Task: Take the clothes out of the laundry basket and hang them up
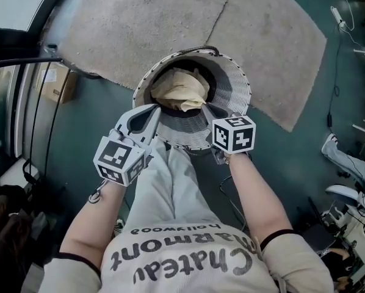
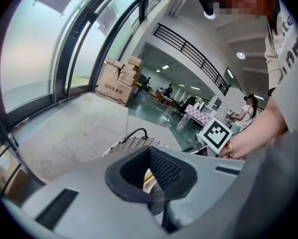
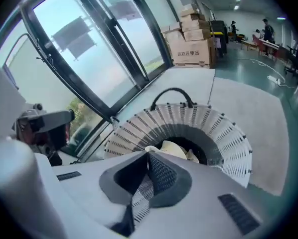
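Head view: the left gripper (image 1: pixel 152 108) is held over the near left rim of the laundry basket (image 1: pixel 238 84), jaws pressed together on nothing. A beige garment (image 1: pixel 179 89) is heaped inside the basket. The right gripper (image 1: pixel 204 107) is held over the garment's near right edge, likewise closed and empty.
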`<action>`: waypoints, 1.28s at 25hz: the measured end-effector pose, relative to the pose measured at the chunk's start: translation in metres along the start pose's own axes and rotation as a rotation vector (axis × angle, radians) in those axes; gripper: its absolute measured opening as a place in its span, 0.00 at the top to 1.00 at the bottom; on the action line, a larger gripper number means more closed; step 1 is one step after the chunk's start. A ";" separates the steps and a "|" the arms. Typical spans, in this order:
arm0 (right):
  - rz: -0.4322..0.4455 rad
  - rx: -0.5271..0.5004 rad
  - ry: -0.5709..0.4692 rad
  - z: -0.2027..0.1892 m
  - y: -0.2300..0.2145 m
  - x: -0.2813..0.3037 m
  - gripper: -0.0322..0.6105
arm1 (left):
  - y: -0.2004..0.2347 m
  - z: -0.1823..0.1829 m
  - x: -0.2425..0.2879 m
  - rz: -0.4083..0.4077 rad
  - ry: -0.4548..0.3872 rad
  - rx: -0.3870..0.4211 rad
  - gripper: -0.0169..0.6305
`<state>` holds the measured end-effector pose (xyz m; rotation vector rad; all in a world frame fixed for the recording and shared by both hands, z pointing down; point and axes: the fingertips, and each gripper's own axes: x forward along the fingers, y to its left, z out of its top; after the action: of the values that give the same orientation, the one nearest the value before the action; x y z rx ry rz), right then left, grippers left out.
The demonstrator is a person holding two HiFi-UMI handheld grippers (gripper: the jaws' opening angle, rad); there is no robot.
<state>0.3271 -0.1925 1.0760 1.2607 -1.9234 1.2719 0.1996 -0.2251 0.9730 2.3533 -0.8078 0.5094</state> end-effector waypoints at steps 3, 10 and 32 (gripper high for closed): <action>0.018 -0.027 -0.049 0.024 0.020 -0.041 0.90 | -0.010 0.027 -0.008 -0.020 -0.014 0.027 0.96; 0.219 -0.050 -0.146 0.083 0.066 -0.160 0.90 | -0.050 0.090 -0.025 -0.074 -0.067 0.069 0.96; 0.297 -0.447 -0.492 0.242 0.225 -0.436 0.90 | -0.260 0.286 -0.082 -0.520 -0.211 0.376 0.81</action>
<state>0.3360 -0.1978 0.5293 1.1466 -2.6370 0.6136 0.3531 -0.2073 0.6096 2.8613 -0.1627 0.2012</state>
